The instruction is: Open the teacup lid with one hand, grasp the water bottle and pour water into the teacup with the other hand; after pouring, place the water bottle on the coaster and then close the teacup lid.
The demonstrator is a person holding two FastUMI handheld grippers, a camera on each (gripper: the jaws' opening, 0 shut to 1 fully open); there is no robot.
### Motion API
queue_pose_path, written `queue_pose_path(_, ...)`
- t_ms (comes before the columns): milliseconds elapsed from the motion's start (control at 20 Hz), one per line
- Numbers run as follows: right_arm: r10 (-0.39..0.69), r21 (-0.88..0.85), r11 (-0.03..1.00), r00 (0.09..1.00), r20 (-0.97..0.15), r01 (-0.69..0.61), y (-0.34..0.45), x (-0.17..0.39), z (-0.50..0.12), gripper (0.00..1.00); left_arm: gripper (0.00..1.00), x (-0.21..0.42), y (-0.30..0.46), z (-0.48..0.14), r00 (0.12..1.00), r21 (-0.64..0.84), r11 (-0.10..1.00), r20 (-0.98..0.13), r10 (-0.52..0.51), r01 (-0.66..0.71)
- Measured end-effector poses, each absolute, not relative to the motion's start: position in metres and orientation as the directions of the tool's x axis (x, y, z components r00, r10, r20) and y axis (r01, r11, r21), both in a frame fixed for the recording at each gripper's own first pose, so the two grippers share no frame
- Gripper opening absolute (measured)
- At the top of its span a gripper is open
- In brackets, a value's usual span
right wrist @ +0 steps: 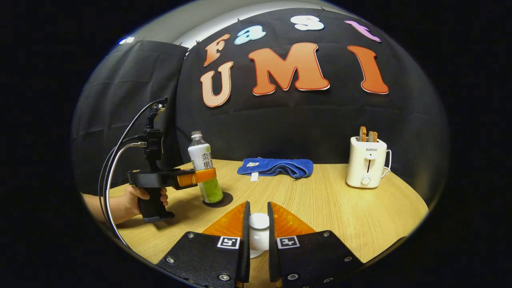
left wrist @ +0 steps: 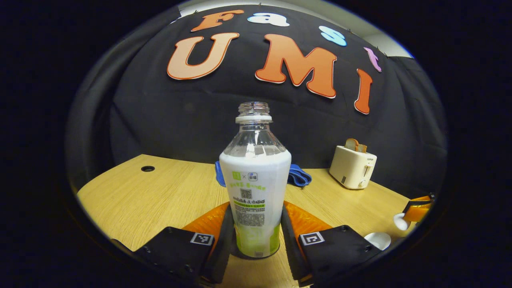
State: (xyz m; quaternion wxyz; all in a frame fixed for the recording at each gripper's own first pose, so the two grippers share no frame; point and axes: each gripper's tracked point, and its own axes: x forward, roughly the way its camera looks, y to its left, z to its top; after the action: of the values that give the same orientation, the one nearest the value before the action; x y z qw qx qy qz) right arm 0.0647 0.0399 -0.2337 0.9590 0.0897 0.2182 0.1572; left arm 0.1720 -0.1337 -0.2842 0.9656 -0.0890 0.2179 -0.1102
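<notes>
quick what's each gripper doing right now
left gripper: closed on the bottle, which stands on the coaster.
right gripper: closed on the lid.

Wooden table (right wrist: 360,216) carries towel (right wrist: 276,167), toaster (right wrist: 367,162), coaster (right wrist: 219,200).

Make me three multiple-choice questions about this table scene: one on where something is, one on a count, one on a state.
1. Where does the water bottle stand?
A. on the coaster
B. on a plate
C. on a tray

2. How many toast slices stick out of the toaster?
A. one
B. two
C. four

3. The bottle's mouth is:
A. capped
B. uncapped
C. corked

Answers:
1 A: a dark round coaster lies under its base.
2 B: two slices show in the slots.
3 B: the threaded neck is bare.
</notes>
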Motion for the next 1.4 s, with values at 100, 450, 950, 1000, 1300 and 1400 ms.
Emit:
queue_pose_path(100, 0.346, 0.239, 0.933, 0.850, -0.396, -0.269, 0.044, 0.065, -0.237, 0.19, 0.64, 0.176, -0.131, -0.286, 0.885, -0.206, 0.964, -0.399, -0.242, 0.170)
queue_pose_path(450, 0.368, 0.242, 0.926, 0.837, -0.404, -0.290, 0.057, 0.065, -0.242, 0.19, 0.71, 0.177, -0.134, -0.296, 0.870, -0.164, 0.969, -0.432, -0.239, 0.185)
queue_pose_path(950, 0.394, 0.252, 0.916, 0.812, -0.431, -0.311, 0.077, 0.066, -0.259, 0.19, 0.87, 0.143, -0.131, -0.271, 0.894, -0.074, 0.977, -0.394, -0.214, 0.202)
queue_pose_path(1000, 0.392, 0.249, 0.918, 0.811, -0.434, -0.310, 0.078, 0.066, -0.263, 0.19, 0.87, 0.139, -0.129, -0.265, 0.897, -0.076, 0.977, -0.386, -0.213, 0.200)
queue_pose_path(1300, 0.398, 0.249, 0.915, 0.805, -0.439, -0.317, 0.089, 0.065, -0.270, 0.19, 0.88, 0.123, -0.103, -0.230, 0.939, -0.037, 0.990, -0.312, -0.143, 0.138)
queue_pose_path(1400, 0.391, 0.244, 0.919, 0.806, -0.445, -0.311, 0.087, 0.065, -0.271, 0.20, 0.88, 0.114, -0.090, -0.217, 0.951, -0.026, 0.994, -0.288, -0.113, 0.111)
